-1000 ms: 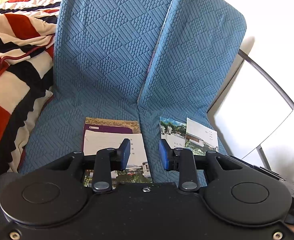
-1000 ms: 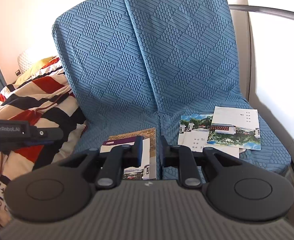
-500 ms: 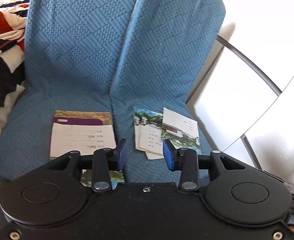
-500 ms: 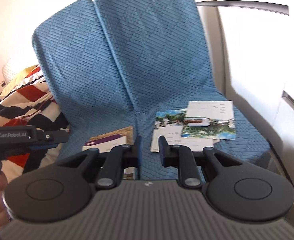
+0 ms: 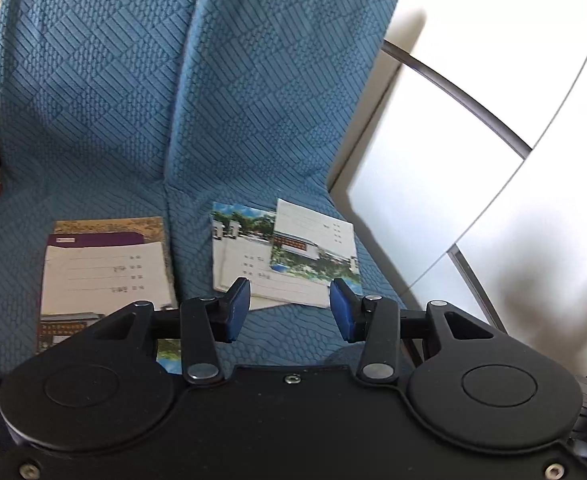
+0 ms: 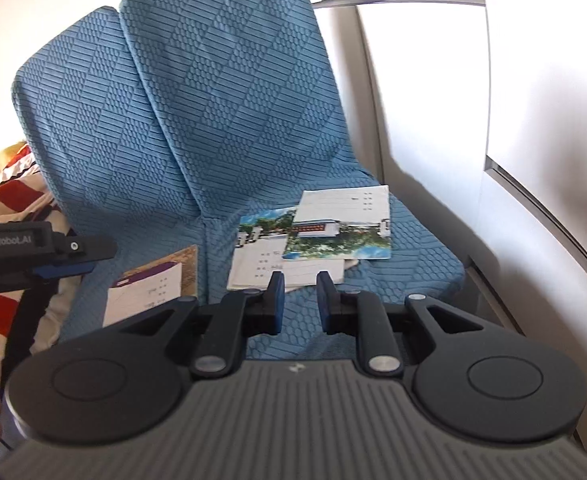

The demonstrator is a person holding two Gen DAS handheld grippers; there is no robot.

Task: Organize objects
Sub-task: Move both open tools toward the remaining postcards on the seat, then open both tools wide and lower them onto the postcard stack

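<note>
Left gripper (image 5: 289,310): jaws apart, just been opening, nothing between, above blue seat (image 5: 293,336). Right gripper (image 6: 299,302): narrow gap, empty. Loose booklets (image 5: 293,256): overlapping on right seat cushion. Purple-banded booklet (image 5: 105,268): left cushion.

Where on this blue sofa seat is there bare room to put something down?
Bare blue textured seat cover shows in front of the overlapping photo-cover booklets, and behind the purple-and-white notebooks up to the backrest. The right cushion's middle is crowded.
</note>
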